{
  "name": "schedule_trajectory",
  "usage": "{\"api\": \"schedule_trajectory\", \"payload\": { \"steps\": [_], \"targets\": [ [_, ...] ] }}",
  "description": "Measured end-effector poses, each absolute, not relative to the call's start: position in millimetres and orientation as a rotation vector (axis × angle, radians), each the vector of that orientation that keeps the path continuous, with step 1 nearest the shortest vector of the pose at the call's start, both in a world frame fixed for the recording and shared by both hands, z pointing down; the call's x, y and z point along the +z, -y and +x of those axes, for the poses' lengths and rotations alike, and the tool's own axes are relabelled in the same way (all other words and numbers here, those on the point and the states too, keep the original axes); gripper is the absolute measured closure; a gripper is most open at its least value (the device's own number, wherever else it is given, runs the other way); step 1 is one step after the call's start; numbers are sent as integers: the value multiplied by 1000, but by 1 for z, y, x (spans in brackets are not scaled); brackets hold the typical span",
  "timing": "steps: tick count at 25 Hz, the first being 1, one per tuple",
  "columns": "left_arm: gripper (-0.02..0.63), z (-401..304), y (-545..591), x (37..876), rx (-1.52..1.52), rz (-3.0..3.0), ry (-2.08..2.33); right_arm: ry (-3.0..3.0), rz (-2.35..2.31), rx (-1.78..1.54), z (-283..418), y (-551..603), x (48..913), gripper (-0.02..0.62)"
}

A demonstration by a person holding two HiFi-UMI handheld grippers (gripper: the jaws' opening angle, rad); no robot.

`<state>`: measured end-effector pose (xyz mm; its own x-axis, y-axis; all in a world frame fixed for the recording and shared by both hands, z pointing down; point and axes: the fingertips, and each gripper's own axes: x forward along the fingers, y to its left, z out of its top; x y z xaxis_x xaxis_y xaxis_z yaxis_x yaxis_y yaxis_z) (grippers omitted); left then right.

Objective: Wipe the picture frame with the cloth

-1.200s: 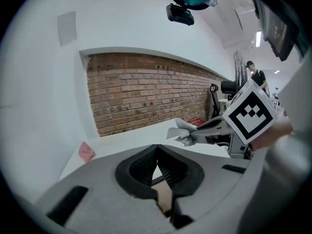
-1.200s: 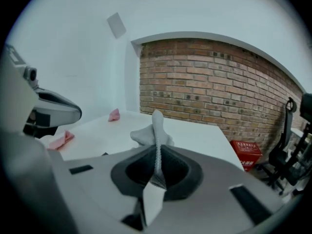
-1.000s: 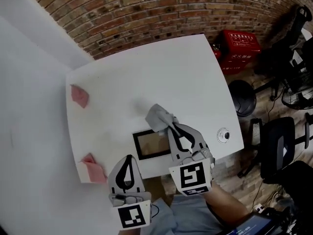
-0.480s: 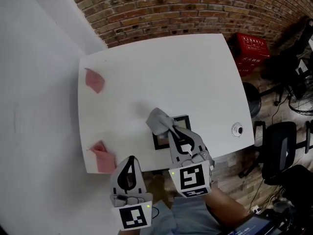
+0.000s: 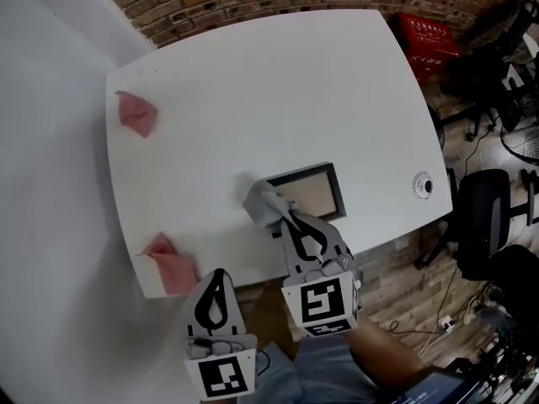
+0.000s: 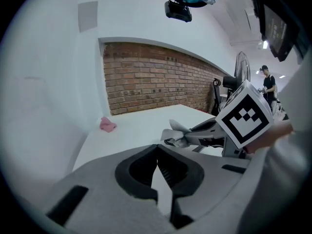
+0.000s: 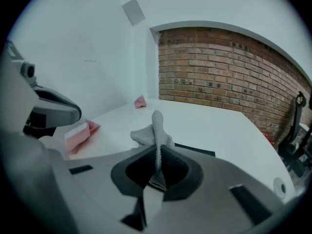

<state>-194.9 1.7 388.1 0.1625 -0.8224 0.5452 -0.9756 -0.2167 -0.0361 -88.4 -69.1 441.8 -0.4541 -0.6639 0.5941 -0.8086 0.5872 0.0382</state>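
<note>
A dark picture frame (image 5: 308, 189) with a brownish pane lies flat near the white table's front edge. My right gripper (image 5: 279, 215) is shut on a grey cloth (image 5: 262, 202), which rests at the frame's left end. In the right gripper view the cloth (image 7: 153, 130) stands up between the jaws, with the frame's dark edge (image 7: 196, 150) just behind it. My left gripper (image 5: 217, 273) hangs off the front edge of the table (image 5: 278, 82), shut with nothing in it. The left gripper view shows its jaws closed (image 6: 157, 147), with the cloth (image 6: 177, 132) to the right.
One pink cloth (image 5: 135, 113) lies at the table's far left and another (image 5: 169, 264) at the near left corner, on a white block. A small round object (image 5: 423, 185) sits near the right edge. A brick wall, a red crate (image 5: 434, 34) and chairs stand beyond.
The head view has swung, so the table sits differently in it. The cloth in my right gripper has gone from the frame's far edge to its left end. The left gripper stays shut below the table edge.
</note>
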Motion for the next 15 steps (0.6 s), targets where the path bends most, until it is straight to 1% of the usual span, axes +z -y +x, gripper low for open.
{"api": "schedule_trajectory", "payload": {
  "steps": [8,15],
  "targets": [
    [597,-198,-2,420,691,2105,1660,2189,1160,365,-87,71,476,571],
    [597,-196,0,432,705,2088,1640,2181,1136,359,-88,74,485,571]
  ]
}}
